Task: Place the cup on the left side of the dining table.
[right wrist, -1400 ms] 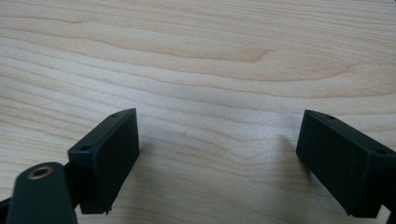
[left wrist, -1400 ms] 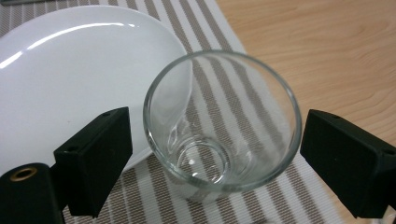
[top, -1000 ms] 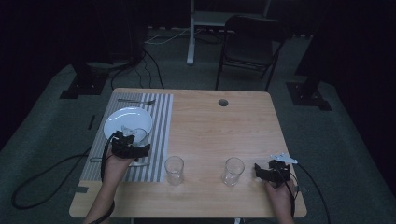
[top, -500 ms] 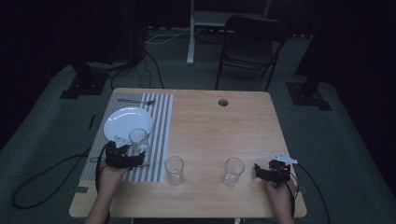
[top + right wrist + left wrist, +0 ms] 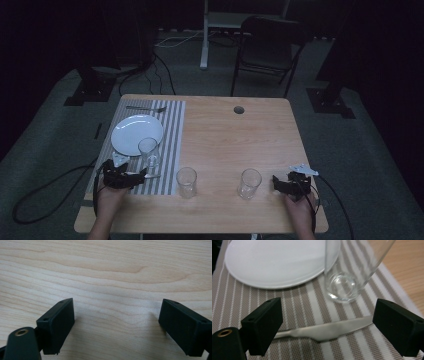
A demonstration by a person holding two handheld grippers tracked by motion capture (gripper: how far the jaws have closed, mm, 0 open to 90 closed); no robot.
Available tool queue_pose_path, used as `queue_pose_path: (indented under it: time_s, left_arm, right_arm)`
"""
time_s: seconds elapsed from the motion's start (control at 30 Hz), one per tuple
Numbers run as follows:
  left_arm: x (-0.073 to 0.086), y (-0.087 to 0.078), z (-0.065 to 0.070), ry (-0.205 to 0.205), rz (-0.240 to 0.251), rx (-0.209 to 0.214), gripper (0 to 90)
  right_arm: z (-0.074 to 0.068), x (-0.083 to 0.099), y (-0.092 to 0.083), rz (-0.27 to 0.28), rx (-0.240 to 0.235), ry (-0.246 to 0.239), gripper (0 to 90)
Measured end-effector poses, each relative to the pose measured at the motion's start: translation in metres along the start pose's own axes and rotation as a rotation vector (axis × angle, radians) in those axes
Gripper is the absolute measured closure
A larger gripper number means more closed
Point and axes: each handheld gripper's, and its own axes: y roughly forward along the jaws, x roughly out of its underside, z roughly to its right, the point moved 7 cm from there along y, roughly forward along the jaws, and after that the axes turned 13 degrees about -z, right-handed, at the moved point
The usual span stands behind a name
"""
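My left gripper [image 5: 140,174] hovers low over the striped placemat [image 5: 170,145] near its front edge, jaws open. In the left gripper view a table knife [image 5: 324,330] lies flat on the mat between and just beyond the open gripper [image 5: 325,317], untouched by either pad. An empty clear glass [image 5: 148,151] stands upright on the mat just ahead, beside the white plate [image 5: 136,133]. My right gripper [image 5: 276,183] rests at the front right, open over bare wood [image 5: 117,322], to the right of another glass [image 5: 249,183].
A third empty glass [image 5: 186,181] stands just off the mat's right edge. A fork [image 5: 146,108] lies at the mat's far end. The table [image 5: 235,145] has a round hole [image 5: 239,109] near its back edge. A chair [image 5: 267,45] stands behind.
My left gripper has drawn back from the plate toward the front edge, leaving the glass standing in plain sight on the mat. The right gripper has stayed put.
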Motion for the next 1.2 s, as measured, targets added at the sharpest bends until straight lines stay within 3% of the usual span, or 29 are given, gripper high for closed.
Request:
queue_pose_path:
  time_s: [0.3,0.47,0.53,0.6,0.73,1.0,1.2]
  left_arm:
    - [0.02,0.0,-0.012,-0.029,-0.014,-0.033,9.9]
    - [0.032,0.003,-0.019,-0.056,-0.025,-0.036,9.9]
    - [0.036,0.003,-0.021,-0.06,-0.023,-0.02,9.9]
    - [0.041,0.003,-0.024,-0.061,-0.024,-0.036,9.9]
    - [0.048,0.004,-0.031,-0.081,-0.013,-0.027,10.0]
    - [0.063,0.005,-0.04,-0.093,-0.039,-0.046,9.9]
    - [0.069,0.002,-0.045,-0.114,-0.024,-0.016,9.9]
  right_arm:
    - [0.0,0.0,0.0,0.0,0.0,0.0,12.9]
    - [0.0,0.0,0.0,0.0,0.0,0.0,12.9]
    - [0.0,0.0,0.0,0.0,0.0,0.001,12.9]
    - [0.0,0.0,0.0,0.0,0.0,0.0,12.9]
    - [0.0,0.0,0.0,-0.001,0.0,0.0,12.9]
    - [0.0,0.0,0.0,0.0,0.0,-0.001,12.9]
    - [0.0,0.0,0.0,0.0,0.0,0.0,12.9]
